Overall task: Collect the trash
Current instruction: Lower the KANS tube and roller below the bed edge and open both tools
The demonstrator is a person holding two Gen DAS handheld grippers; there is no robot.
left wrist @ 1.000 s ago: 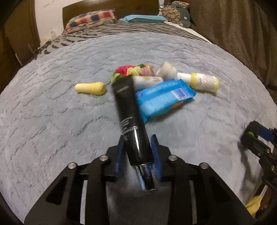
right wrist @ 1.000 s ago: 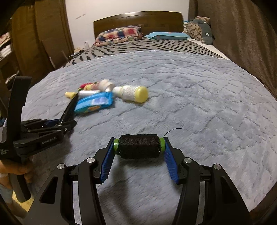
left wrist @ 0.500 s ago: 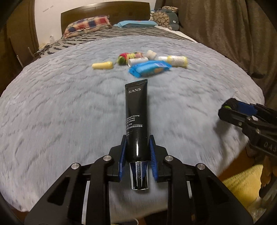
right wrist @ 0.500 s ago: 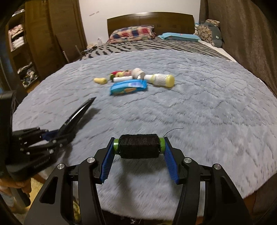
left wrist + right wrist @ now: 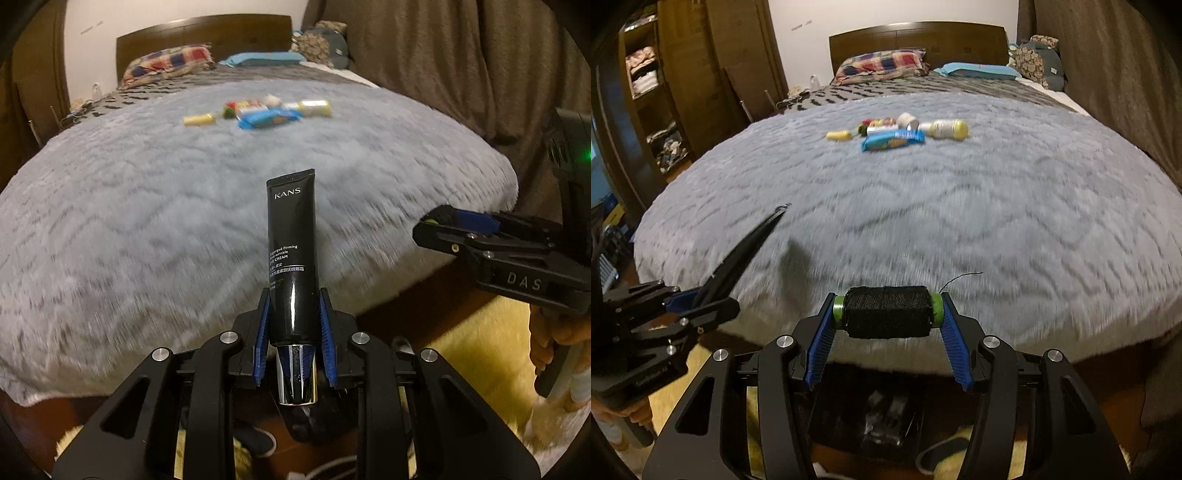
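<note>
Left gripper [image 5: 293, 328] clamped on a black KANS cream tube [image 5: 292, 254], pads on the lower body just above the chrome cap, crimped end pointing away toward the bed. Tube sits over the near edge of the grey fuzzy blanket [image 5: 147, 221], off the surface. Right gripper [image 5: 888, 332] pinches a spool of black thread [image 5: 888, 312] end to end across its green flanges, loose thread tail sticking out at the right; it is also held over the blanket's near edge. Remaining trash is clustered toward the far middle of the blanket: blue snack wrapper [image 5: 892, 140] nearest, yellow-capped white bottle [image 5: 943, 129] just right of it, small yellow bottle [image 5: 839, 136] on the left, a few more small items bunched behind, too blurred to identify. Pillows [image 5: 882, 62] at the headboard end.
</note>
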